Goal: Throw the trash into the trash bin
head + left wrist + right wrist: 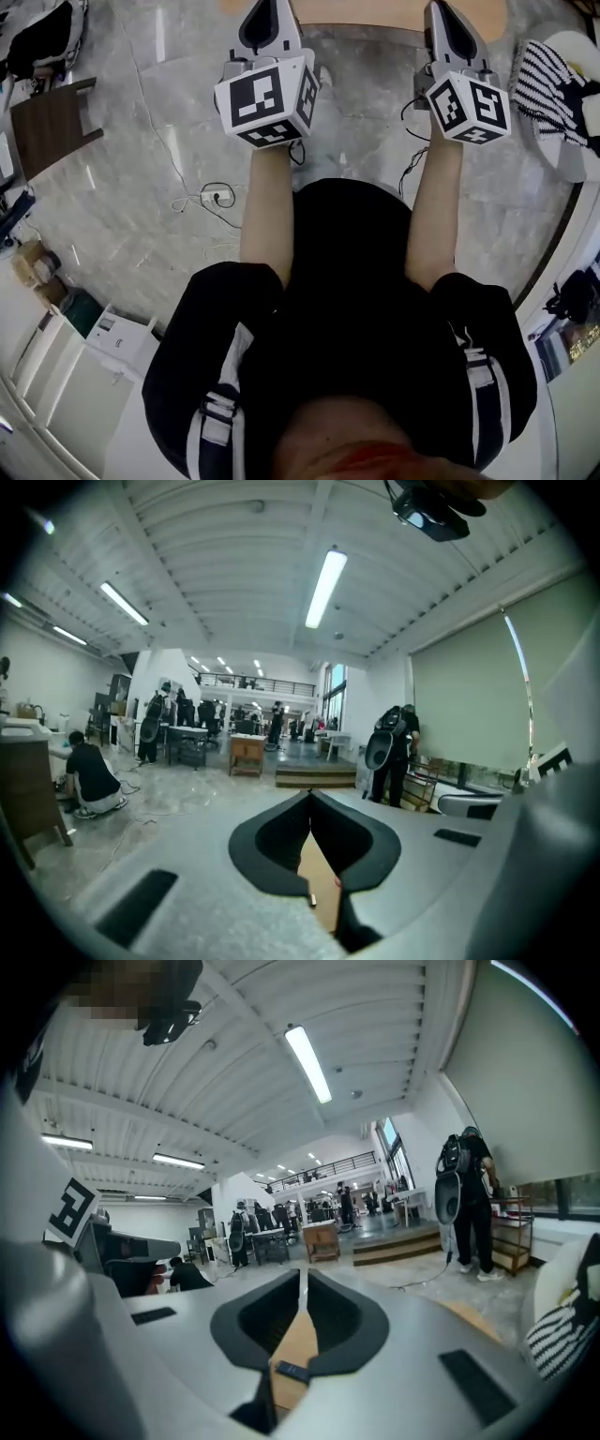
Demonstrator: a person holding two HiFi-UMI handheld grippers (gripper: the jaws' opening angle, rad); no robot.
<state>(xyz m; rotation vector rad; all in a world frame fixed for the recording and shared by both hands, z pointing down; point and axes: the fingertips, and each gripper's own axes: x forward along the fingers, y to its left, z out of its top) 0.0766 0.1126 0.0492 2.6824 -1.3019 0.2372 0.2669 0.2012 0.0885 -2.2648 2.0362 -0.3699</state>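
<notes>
No trash and no bin show in any view. In the head view both arms reach forward over the marble floor. My left gripper [272,6] and right gripper [441,7] point toward a wooden table edge [375,11] at the top. In the left gripper view the left gripper [310,795] has its jaws meeting at the tips, with nothing between them. The right gripper [302,1272] also stands shut and empty. Brown tabletop [295,1344] shows through the gap below its jaws.
A striped cloth [553,94] lies on a white seat at the right. A brown chair [52,122] stands at the left, and a power strip with cable [216,197] lies on the floor. White shelving [75,366] is at the lower left. A person with a backpack [469,1204] stands ahead.
</notes>
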